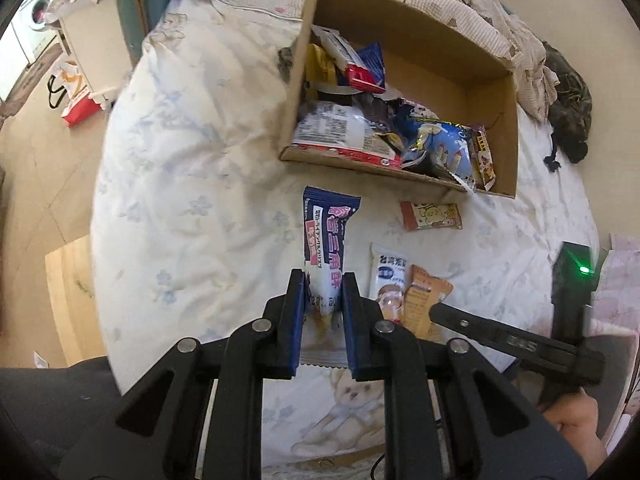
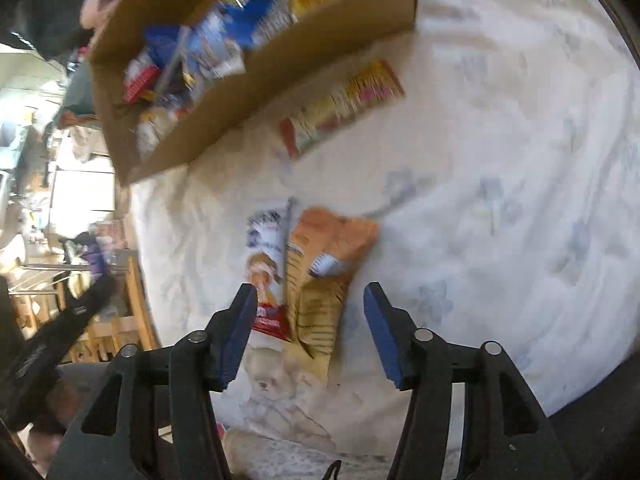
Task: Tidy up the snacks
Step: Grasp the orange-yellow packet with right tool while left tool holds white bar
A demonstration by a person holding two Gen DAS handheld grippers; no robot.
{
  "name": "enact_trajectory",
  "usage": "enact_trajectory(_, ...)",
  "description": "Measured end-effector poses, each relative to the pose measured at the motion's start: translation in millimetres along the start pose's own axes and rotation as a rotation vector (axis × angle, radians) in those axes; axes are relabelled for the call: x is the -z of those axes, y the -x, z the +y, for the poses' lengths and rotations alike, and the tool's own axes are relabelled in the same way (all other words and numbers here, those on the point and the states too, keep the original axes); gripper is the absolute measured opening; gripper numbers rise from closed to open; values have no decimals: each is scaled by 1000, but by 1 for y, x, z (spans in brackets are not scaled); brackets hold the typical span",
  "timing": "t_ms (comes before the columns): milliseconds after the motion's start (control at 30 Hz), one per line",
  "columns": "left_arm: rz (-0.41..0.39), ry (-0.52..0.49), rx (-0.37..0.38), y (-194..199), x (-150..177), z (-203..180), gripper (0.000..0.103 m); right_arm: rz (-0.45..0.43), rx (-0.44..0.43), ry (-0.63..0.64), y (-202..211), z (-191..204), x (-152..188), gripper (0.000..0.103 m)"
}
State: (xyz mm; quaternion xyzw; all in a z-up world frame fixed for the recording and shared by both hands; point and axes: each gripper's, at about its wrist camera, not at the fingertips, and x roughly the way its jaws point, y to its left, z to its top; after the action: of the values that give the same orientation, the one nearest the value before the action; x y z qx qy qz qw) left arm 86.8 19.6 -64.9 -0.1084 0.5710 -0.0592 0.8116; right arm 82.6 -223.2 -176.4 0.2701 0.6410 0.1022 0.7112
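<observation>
Left gripper (image 1: 323, 280): your jaws are pinched on the blue-and-white snack packet (image 1: 326, 236), gripping its near end; the packet points away from you toward the box.
Right gripper (image 2: 310, 296): your jaws stand spread wide, with nothing between them, poised over two packets on the bed.
White packet (image 2: 266, 268): lies flat just ahead of your right gripper's left finger, touching the orange packet (image 2: 326, 264) beside it.
Cardboard box (image 1: 508, 132): open-topped, resting on the bed beyond the loose packets; a heap of mixed snack packets fills its near-left part.
Small red-edged packet (image 1: 431, 216): lies flat on the bed just in front of the box's near wall, apart from the other loose packets.
Bed cover (image 1: 192, 184): white with faint blue flowers and a printed bear near your grippers.
Right wrist view: blurred, so packet printing cannot be read.
</observation>
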Motion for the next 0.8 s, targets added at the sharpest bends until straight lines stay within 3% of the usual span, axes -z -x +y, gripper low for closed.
enact_trajectory(200,-6,54,11,-7,-2,5,14,-15,57,16,-23,15,-8,58)
enact_trajectory(233,-4,60,12,-9,-4,6,14,-15,64,22,-24,16,-8,56)
enact_trajectory(300,-10,64,13,-11,-6,5,14,-5,93,42,-27,19,-8,39)
enact_trajectory(367,-21,48,5,-12,-7,1,14,-13,96,42,-21,18,-6,32)
enact_trajectory(633,-34,12,-4,-15,-6,-10,14,-199,79,96,41,16,2,29)
enact_trajectory(800,-76,12,-28,-10,-5,-8,14,-297,-35,56,79,9,3,29)
